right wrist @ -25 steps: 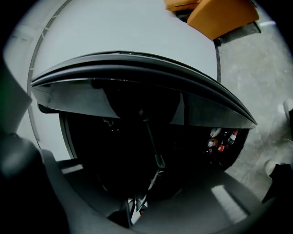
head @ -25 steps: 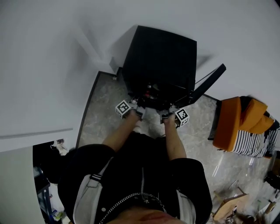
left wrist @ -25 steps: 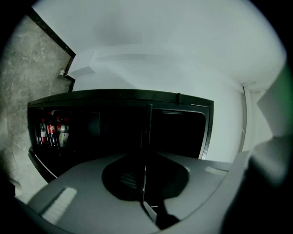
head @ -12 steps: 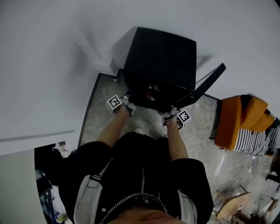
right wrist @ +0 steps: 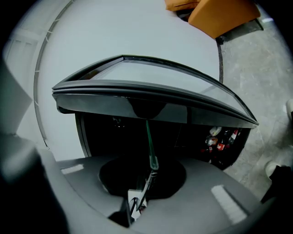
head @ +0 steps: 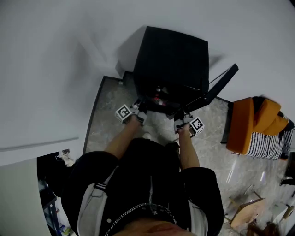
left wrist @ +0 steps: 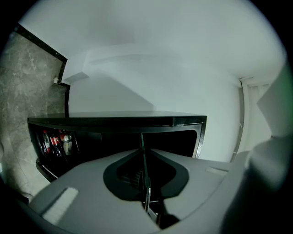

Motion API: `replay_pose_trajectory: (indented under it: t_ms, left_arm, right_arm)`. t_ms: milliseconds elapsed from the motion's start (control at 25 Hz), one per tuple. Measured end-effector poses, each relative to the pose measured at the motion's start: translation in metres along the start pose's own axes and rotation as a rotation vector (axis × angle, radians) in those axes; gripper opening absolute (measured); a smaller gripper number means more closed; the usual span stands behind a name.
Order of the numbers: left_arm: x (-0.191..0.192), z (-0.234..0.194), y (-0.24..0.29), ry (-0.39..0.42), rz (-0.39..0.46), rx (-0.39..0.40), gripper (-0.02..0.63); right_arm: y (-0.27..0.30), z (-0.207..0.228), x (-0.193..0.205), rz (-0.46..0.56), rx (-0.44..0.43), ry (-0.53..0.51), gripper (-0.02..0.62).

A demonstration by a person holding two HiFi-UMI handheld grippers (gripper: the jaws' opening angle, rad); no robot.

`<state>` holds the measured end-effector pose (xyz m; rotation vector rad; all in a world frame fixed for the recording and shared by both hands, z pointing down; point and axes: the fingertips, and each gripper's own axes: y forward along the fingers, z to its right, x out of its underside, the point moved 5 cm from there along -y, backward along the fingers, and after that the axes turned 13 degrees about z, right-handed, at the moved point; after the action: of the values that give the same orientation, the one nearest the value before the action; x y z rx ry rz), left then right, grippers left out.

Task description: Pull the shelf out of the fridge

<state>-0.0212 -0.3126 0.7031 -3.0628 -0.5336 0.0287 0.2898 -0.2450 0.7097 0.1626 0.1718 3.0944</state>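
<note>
The shelf [left wrist: 143, 153] is shown only edge-on, as a thin green line, in both gripper views. Its surface is lost in the dark inside of the fridge [head: 170, 60]. In the head view the tips of the left claw [head: 139, 106] and the right claw [head: 180, 116] cannot be told apart from that dark opening. The labels on the bottles [right wrist: 221, 137] are too small to be read. The orange seat [right wrist: 215, 13] is cut off by the picture's top edge.

Nothing legible anywhere right now. Red labels show on the bottles [left wrist: 56, 142] near the bottom edge of the fridge [head: 173, 55], but they're too small to read.
</note>
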Motion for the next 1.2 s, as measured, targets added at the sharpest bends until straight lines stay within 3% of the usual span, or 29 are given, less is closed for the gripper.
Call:
replay_pose_trajectory:
  t_ms: [640, 1200]
  left_arm:
    - [0.003, 0.008, -0.049, -0.02, -0.033, 0.027, 0.028]
    - [0.021, 0.035, -0.147, -0.004, 0.022, 0.078, 0.025]
  right_arm:
    - [-0.056, 0.007, 0.018, 0.039, -0.041, 0.006, 0.026]
    - [-0.146, -0.022, 0.029, 0.006, -0.139, -0.057, 0.023]
